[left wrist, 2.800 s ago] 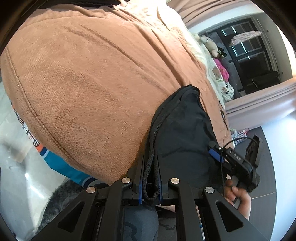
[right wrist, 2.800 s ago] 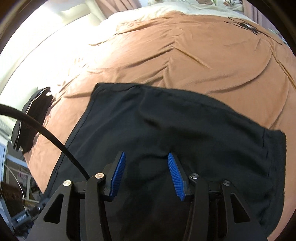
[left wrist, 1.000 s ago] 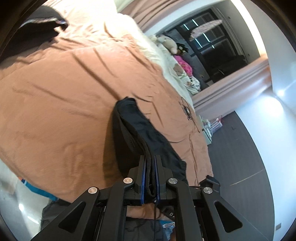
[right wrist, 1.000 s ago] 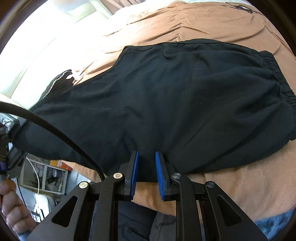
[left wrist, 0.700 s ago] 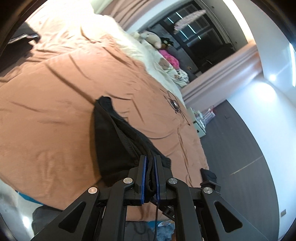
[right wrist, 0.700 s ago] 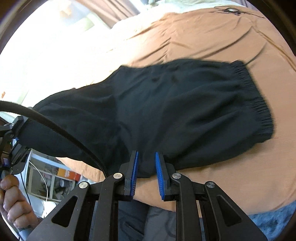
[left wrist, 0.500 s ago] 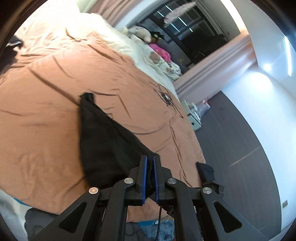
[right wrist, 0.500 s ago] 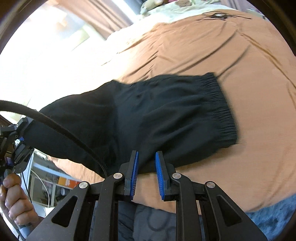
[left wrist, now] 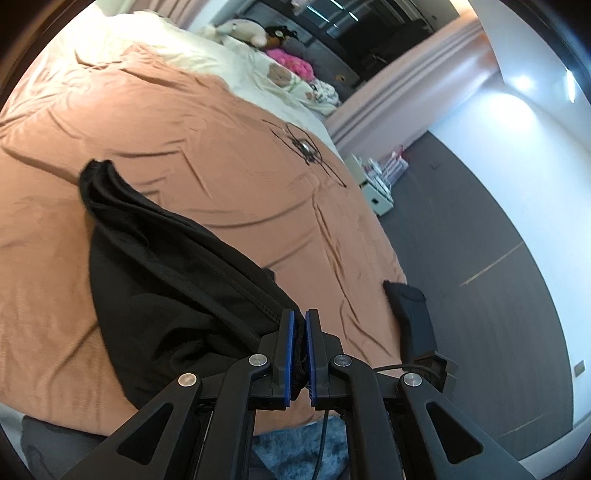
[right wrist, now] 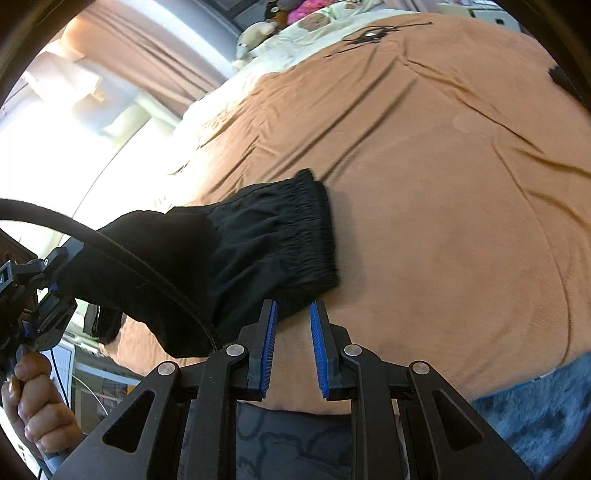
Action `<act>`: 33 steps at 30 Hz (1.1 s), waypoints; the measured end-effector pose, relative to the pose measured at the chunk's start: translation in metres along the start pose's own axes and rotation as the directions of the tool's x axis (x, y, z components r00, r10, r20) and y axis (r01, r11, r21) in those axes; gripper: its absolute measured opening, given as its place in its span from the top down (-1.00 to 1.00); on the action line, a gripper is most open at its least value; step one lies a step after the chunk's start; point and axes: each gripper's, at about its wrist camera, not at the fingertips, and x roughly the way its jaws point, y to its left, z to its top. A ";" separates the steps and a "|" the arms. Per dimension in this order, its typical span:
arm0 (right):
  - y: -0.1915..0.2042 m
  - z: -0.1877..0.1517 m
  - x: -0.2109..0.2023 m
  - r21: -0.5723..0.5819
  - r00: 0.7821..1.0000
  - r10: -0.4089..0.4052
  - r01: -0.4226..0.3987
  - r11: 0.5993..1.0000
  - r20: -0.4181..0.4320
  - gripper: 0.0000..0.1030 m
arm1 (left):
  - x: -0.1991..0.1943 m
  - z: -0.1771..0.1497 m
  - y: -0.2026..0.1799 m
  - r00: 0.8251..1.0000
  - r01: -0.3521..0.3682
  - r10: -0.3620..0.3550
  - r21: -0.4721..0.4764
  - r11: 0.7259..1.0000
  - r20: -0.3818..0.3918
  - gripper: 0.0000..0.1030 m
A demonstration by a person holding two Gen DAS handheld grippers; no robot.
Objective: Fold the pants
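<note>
Black pants (left wrist: 162,280) lie partly on the brown bedspread (left wrist: 207,155), near its front edge, with part of them lifted off the bed toward your left gripper (left wrist: 300,354). Left gripper: blue pads pressed nearly together, pinching a bunched black edge of the pants. Fabric drapes from there back down onto the bed, far end crumpled in a small peak.

From the right wrist view, the elastic waistband (right wrist: 314,236) rests flat on the bedspread, and the rest of the pants (right wrist: 177,266) rises left toward your left hand (right wrist: 37,410), which grips the other tool's handle. Right gripper (right wrist: 291,350): pads stand a narrow gap apart, black hem just at their tips; bedspread shows through the gap lower down. I cannot tell whether it pinches any cloth.

A thick black cable (right wrist: 122,251) arcs across the right view in front of the pants and hides part of them.

Around: cream bedding (left wrist: 221,62) and stuffed toys (left wrist: 243,29) at the head of the bed, a black spider-like print (left wrist: 306,147) on the bedspread, a dark object (left wrist: 410,314) at the bed's right edge, a blue shaggy rug (right wrist: 535,417) below the bed, grey floor (left wrist: 461,229), a small white shelf unit (left wrist: 376,184) by the wall, curtains (right wrist: 147,44) and a bright window (right wrist: 55,147).
</note>
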 end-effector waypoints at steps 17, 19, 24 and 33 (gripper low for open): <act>-0.035 -0.014 -0.028 0.069 1.000 0.010 -0.011 0.998 0.014 0.68 | 0.055 -0.047 -0.032 0.985 -0.001 0.014 0.080 0.997 -0.171 -0.63; -0.034 -0.013 -0.027 0.069 1.000 0.021 -0.022 0.997 0.017 0.68 | 0.045 -0.041 -0.027 0.988 -0.008 0.019 0.076 0.997 -0.152 -0.63; -0.027 -0.011 -0.026 0.054 0.998 0.060 -0.062 0.997 0.036 -0.03 | 0.026 -0.021 0.005 0.992 -0.076 0.078 0.022 0.997 -0.101 -0.63; -0.014 -0.004 -0.023 0.048 0.991 0.127 -0.129 0.990 0.047 -0.10 | 0.008 0.001 0.066 0.990 -0.136 0.132 -0.088 0.987 -0.054 -0.79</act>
